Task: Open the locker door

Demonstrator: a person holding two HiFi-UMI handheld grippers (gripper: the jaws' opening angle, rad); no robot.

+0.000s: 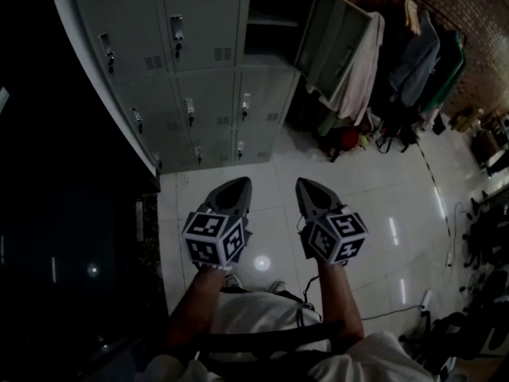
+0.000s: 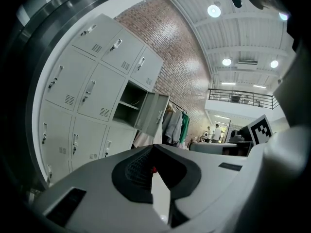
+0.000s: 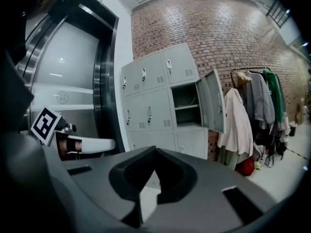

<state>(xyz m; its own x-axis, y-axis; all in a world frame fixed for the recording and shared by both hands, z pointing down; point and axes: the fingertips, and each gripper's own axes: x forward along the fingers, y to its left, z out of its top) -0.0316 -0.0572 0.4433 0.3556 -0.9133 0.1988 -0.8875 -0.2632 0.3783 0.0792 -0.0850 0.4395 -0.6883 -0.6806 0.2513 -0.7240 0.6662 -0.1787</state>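
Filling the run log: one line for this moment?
locker door: open | left tongs: shut, empty | right tongs: shut, empty | both short of lockers

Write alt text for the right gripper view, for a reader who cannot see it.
A bank of grey metal lockers stands against a red brick wall, with one grey locker door swung open, showing a shelf inside. The right gripper, shut and empty, fills the foreground; coats hang to the right.
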